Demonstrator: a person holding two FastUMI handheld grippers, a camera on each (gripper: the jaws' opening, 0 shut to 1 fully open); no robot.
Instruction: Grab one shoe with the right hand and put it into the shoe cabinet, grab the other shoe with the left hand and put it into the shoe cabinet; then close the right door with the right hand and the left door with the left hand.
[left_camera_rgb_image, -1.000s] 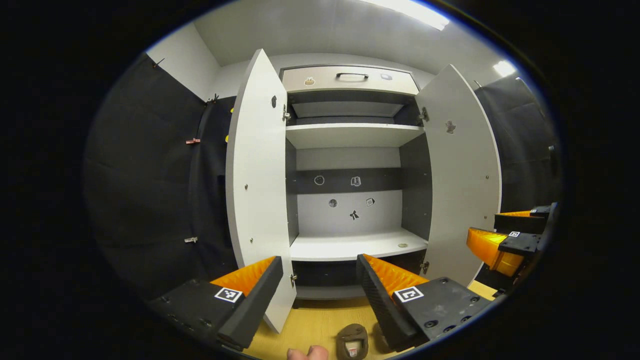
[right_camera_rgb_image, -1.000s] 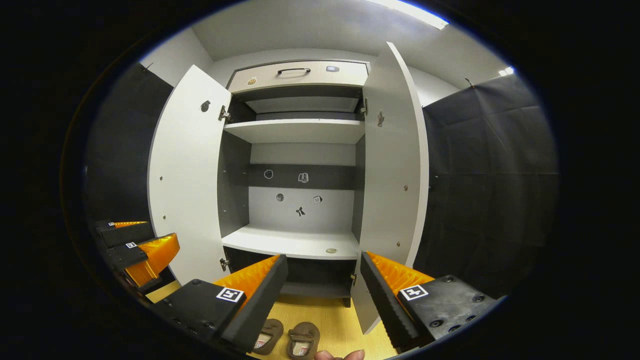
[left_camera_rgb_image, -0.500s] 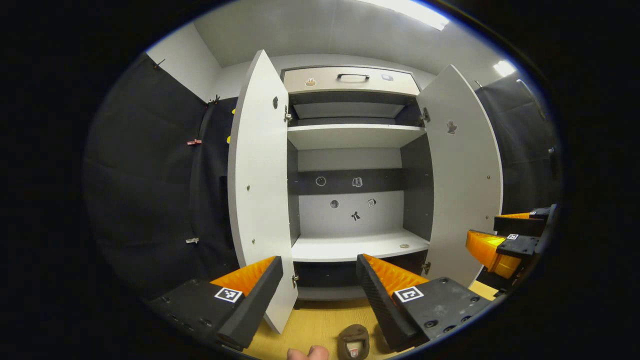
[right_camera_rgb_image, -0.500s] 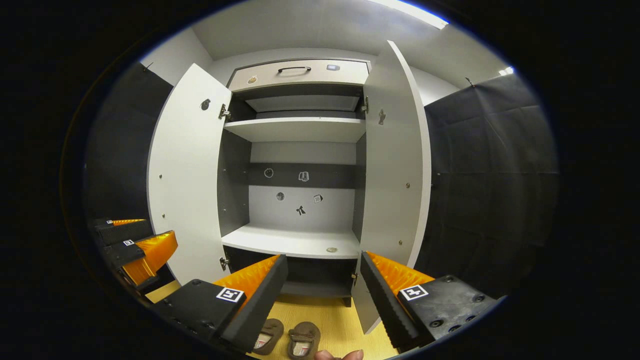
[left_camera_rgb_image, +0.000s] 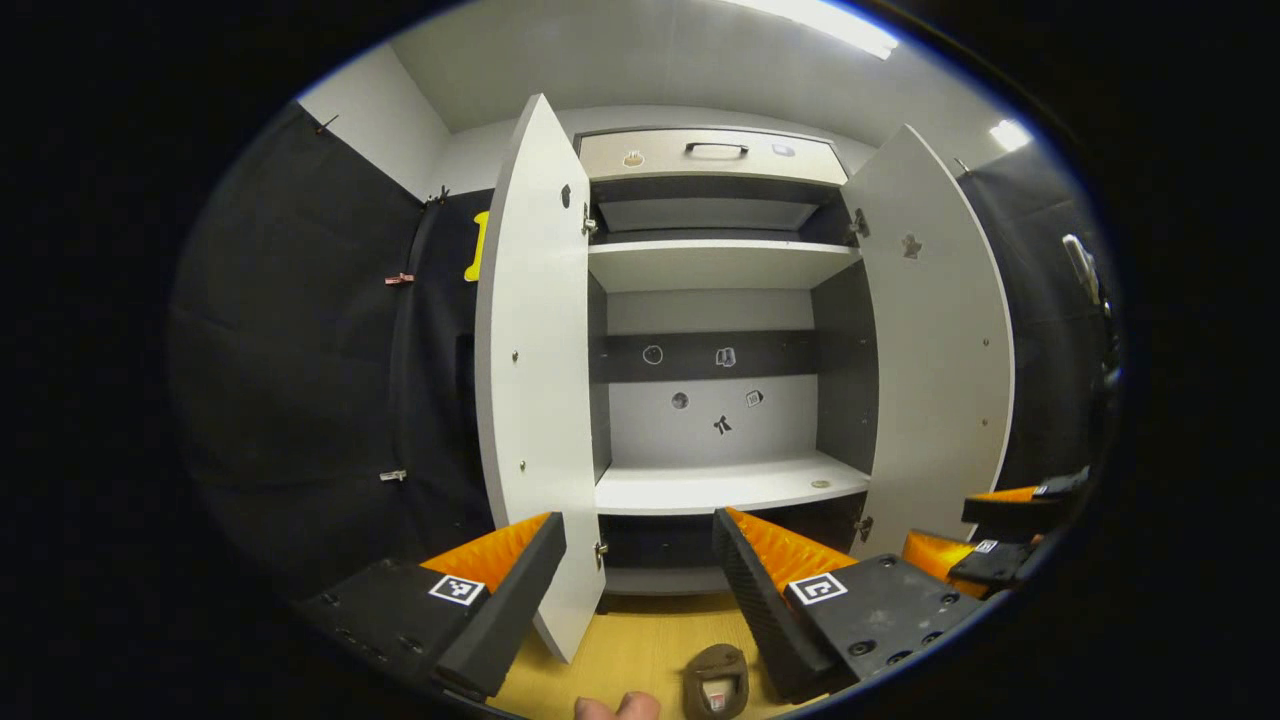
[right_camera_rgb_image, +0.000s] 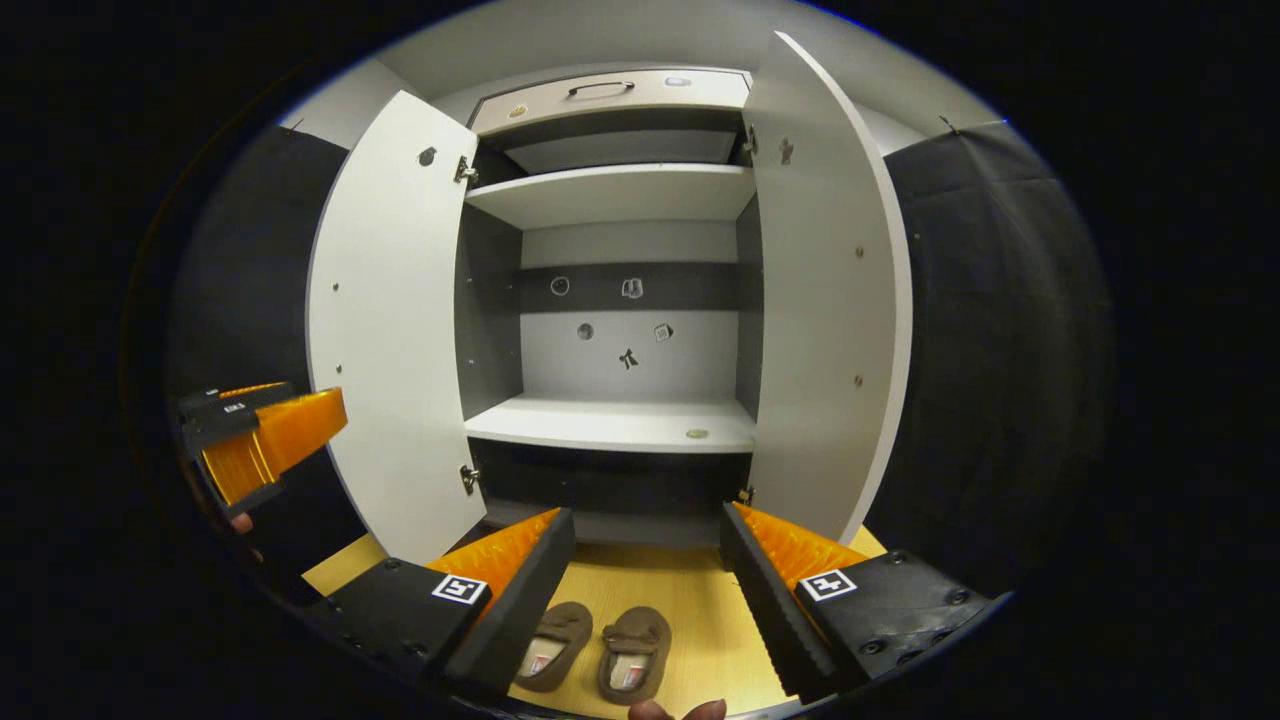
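Hovering low in the left gripper view, the left gripper has its fingers spread and empty before the tall white shoe cabinet, both doors swung wide to take the footwear. One brown slipper-like shoe lies on the pale wooden floor below. In the right gripper view, the right gripper, spread too, looks down on the brown pair, seemingly lining up its grab; the shelves stand bare.
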